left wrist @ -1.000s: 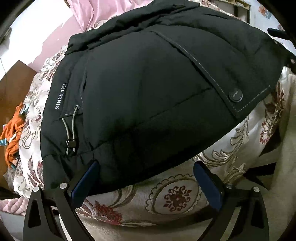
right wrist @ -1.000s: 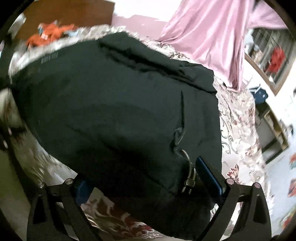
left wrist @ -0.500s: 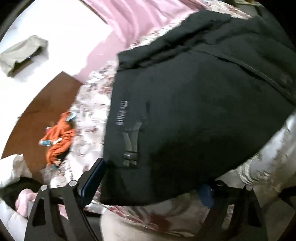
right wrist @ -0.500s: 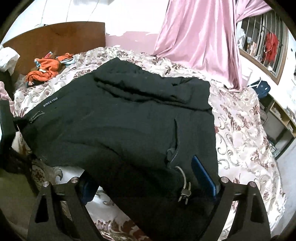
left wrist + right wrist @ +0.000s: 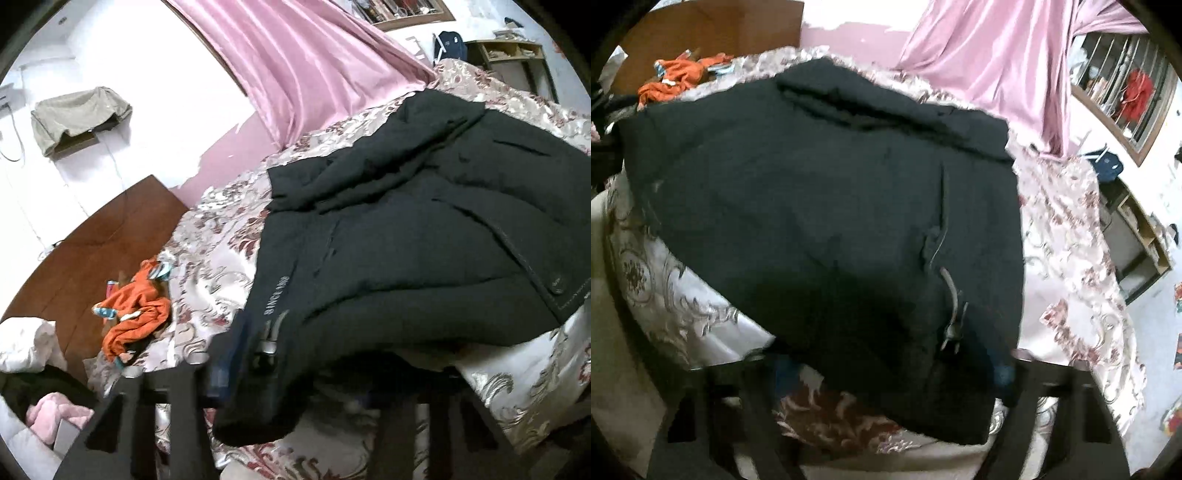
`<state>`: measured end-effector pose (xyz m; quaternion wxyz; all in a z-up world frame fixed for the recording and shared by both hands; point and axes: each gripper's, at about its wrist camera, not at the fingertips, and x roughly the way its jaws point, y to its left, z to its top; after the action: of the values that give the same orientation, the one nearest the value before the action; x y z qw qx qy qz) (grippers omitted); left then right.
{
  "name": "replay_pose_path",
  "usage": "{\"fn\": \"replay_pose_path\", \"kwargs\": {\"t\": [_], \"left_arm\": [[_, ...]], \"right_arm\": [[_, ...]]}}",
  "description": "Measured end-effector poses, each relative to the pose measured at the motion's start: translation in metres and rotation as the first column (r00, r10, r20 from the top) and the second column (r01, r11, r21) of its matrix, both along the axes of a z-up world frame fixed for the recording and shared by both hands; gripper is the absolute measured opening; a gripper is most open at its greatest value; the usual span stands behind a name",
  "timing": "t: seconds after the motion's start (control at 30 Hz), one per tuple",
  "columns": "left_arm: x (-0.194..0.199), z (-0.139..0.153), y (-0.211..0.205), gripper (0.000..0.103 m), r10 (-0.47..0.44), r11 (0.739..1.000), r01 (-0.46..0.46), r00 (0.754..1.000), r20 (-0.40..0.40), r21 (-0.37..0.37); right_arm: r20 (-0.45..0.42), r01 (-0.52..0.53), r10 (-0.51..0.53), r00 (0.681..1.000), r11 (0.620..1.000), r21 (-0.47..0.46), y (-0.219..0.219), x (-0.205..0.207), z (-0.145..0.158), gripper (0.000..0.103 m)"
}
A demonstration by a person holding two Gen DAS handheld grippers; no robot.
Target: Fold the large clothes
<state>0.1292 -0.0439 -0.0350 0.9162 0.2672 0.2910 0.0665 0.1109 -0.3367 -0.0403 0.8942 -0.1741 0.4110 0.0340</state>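
Black padded jacket [image 5: 424, 251] lies spread on the floral bedspread [image 5: 221, 236], centre frame. Left gripper [image 5: 291, 373] and right gripper [image 5: 890, 369] fingers are closing, each over the jacket's near hem. Orange garment [image 5: 136, 314] lies left.

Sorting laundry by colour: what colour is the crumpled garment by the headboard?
Orange garment, with some white and teal bits; clearest in the left wrist view.

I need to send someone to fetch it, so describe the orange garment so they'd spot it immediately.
Start at the bed with the floral bedspread. By the brown wooden headboard, beyond the black jacket, lies the orange garment, crumpled. It is the only bright orange thing there.
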Motion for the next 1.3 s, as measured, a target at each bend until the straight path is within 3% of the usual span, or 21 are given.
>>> {"fn": "replay_pose_path", "kwargs": {"t": [0.07, 0.1, 0.13, 0.33, 0.5, 0.7, 0.87, 1.07, 1.3], "left_arm": [[0.002, 0.003, -0.003, 0.02, -0.018, 1.0, 0.018, 1.0, -0.005, -0.01], [0.001, 0.005, -0.004, 0.019, -0.021, 1.0, 0.021, 1.0, 0.002, -0.011], [0.001, 0.008, -0.003, 0.017, -0.025, 0.999, 0.026, 1.0, 0.009, -0.019], [-0.003, 0.038, 0.002, 0.009, -0.032, 0.996, 0.041, 0.993, 0.116, -0.074], [-0.014, 0.068, 0.002, 0.008, -0.03, 0.991, 0.056, 0.978, 0.207, -0.122], [-0.029, 0.1, 0.008, 0.008, -0.03, 0.981, 0.071, 0.975, 0.22, -0.178], [-0.031, 0.117, 0.006, 0.007, -0.057, 0.981, 0.099, 0.969, 0.238, -0.166], [0.003, 0.13, -0.004, 0.007, -0.089, 0.988, 0.118, 0.962, 0.257, -0.101], [0.065, 0.159, -0.009, 0.008, -0.104, 0.985, 0.133, 0.964, 0.244, -0.107]], "right_arm": [[0.02, -0.021, 0.021, 1.0, 0.999, 0.029, 0.001, 0.001, 0.007, 0.043], [0.029, -0.028, 0.027, 0.999, 0.999, 0.034, 0.002, 0.001, 0.01, 0.032], [0.04, -0.031, 0.03, 0.999, 0.999, 0.028, 0.004, 0.001, 0.013, 0.028], [0.176, -0.046, 0.031, 0.984, 0.995, 0.083, -0.001, -0.01, 0.044, 0.013], [0.301, -0.026, -0.001, 0.954, 0.996, 0.086, -0.002, -0.022, 0.074, 0.008], [0.395, -0.042, -0.002, 0.919, 0.994, 0.102, -0.001, -0.044, 0.108, 0.007], [0.44, -0.045, 0.002, 0.898, 0.995, 0.086, 0.001, -0.055, 0.133, 0.007], [0.456, -0.035, -0.011, 0.89, 0.995, 0.093, -0.003, -0.025, 0.149, 0.007], [0.476, -0.039, -0.015, 0.879, 0.994, 0.104, -0.01, 0.043, 0.173, 0.007]]}}
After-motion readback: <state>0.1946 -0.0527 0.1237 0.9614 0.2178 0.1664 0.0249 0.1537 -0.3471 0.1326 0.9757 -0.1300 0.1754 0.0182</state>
